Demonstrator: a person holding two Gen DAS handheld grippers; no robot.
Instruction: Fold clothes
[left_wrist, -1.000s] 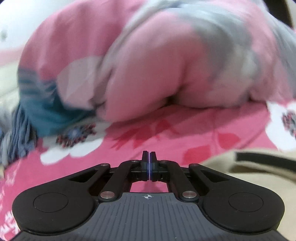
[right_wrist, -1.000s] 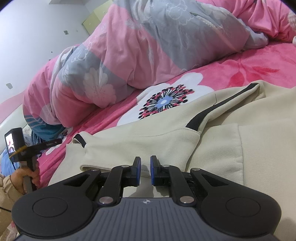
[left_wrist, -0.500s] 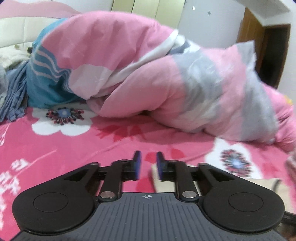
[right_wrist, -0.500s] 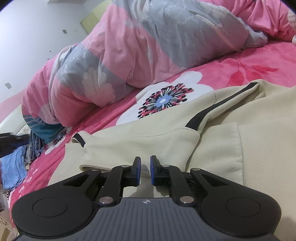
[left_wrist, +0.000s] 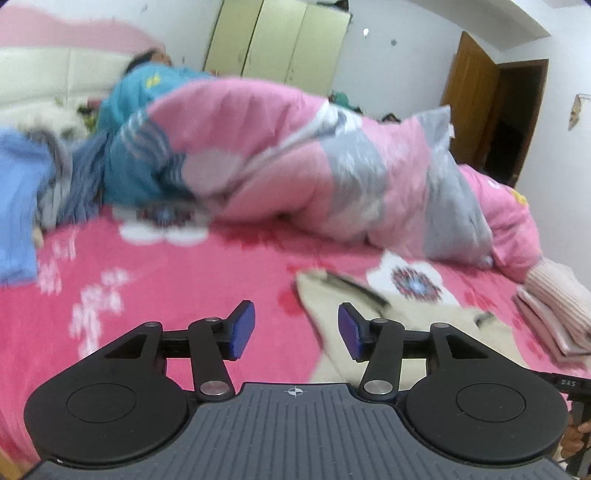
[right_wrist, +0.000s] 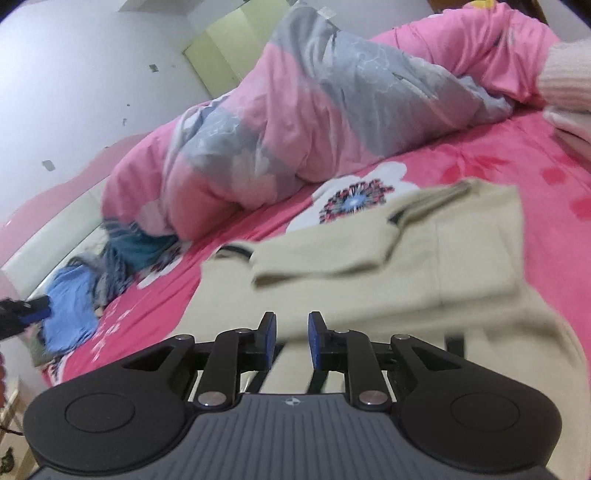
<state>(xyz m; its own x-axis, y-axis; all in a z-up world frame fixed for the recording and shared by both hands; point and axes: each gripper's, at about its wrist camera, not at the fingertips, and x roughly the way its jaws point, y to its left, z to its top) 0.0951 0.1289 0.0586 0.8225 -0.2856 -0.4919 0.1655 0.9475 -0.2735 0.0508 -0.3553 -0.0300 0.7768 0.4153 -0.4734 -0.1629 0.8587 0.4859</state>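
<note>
Pink floral bedsheet (right_wrist: 517, 158) bears cream garment (right_wrist: 406, 266); both jaws parted, empty.

The left wrist camera sits just behind the left gripper (left_wrist: 293, 328) and looks level across the bed (left_wrist: 177, 291), toward the cupboard (left_wrist: 277, 44) and the door (left_wrist: 491, 107) on the far wall. It is high above the bed and a bit far from the cream top (left_wrist: 369, 314).

The right wrist camera sits behind the right gripper (right_wrist: 291, 341) and looks tilted, low and close over the cream top (right_wrist: 369, 266).

Both views show the cream top, the big pink blanket (left_wrist: 314, 162) (right_wrist: 295, 122), the pink sheet and the blue clothes (left_wrist: 18, 206) (right_wrist: 70, 306). The left gripper (right_wrist: 22, 314) peeks in at the right view's left edge.
</note>
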